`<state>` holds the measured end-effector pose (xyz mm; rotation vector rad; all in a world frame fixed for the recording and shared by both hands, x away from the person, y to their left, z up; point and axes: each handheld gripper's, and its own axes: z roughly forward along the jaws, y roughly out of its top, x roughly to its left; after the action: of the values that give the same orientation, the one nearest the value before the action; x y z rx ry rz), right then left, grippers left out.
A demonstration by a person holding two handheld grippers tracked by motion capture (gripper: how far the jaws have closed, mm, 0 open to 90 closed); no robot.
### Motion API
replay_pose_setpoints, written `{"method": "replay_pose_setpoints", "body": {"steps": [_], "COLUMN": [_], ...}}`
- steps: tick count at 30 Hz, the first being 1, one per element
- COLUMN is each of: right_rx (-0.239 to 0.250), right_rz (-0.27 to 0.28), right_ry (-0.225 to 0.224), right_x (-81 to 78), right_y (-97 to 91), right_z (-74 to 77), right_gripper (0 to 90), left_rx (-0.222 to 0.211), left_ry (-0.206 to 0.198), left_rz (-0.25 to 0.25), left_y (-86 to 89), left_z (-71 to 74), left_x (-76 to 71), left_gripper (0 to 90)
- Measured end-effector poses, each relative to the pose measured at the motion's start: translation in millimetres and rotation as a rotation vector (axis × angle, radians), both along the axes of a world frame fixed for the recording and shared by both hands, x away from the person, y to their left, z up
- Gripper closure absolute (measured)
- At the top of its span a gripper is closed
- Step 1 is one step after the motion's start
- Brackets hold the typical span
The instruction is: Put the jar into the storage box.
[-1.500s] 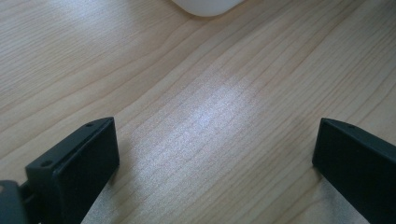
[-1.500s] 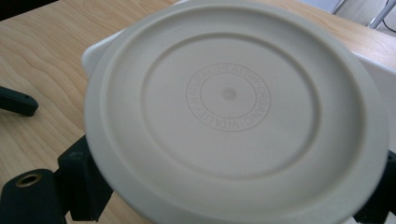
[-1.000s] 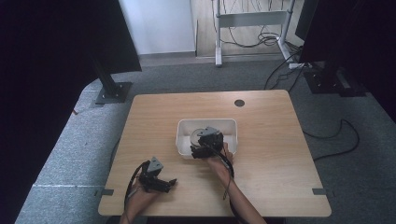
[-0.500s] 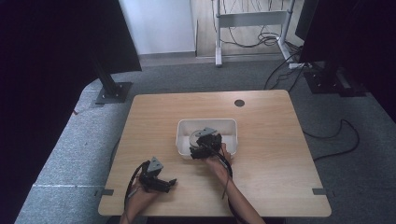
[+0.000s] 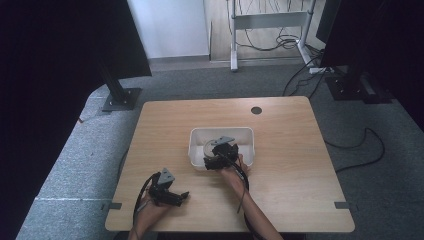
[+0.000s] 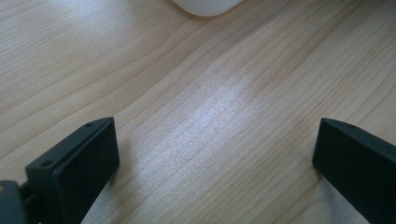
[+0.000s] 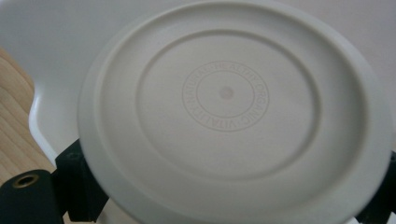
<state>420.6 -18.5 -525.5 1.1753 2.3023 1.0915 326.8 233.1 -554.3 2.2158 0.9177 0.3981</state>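
Right gripper view: right gripper point(image 5: 216, 159) clamps round white lid point(image 7: 233, 116) by its edges, over white tub point(image 5: 247, 136) mid-worktop point(image 5: 300, 165). Left gripper point(image 5: 172, 196) gapes, idle, near edge. Judged step: lifting or placing lid; next needs level, steady travel.

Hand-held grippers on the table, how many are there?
2. The left hand-held gripper rests near the table's front-left edge, jaws apart. The right hand-held gripper is at the white bin, around a round white lid.
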Motion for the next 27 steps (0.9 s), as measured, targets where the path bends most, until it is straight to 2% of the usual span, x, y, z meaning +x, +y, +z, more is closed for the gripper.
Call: {"method": "replay_pose_setpoints", "body": {"steps": [5,17,27], "right_rx": [0.033,0.001,-0.007], "right_rz": [0.008,0.038,0.049], "right_ry": [0.017,-0.034,-0.044], "right_x": [0.6,-9.3,-17.0], "right_y": [-2.1,-6.0,-13.0], "right_z": [0.6,11.8,18.7], "right_gripper": [2.0,1.3,2.0], "left_rx": [0.000,0.002,0.002], "left_ry": [0.000,0.002,0.001], "left_rz": [0.000,0.000,0.000], "left_y": [0.0,0.1,0.1], "left_z": [0.0,0.2,0.2], "left_x": [0.0,0.0,0.0], "left_gripper": [0.2,0.2,0.2]}}
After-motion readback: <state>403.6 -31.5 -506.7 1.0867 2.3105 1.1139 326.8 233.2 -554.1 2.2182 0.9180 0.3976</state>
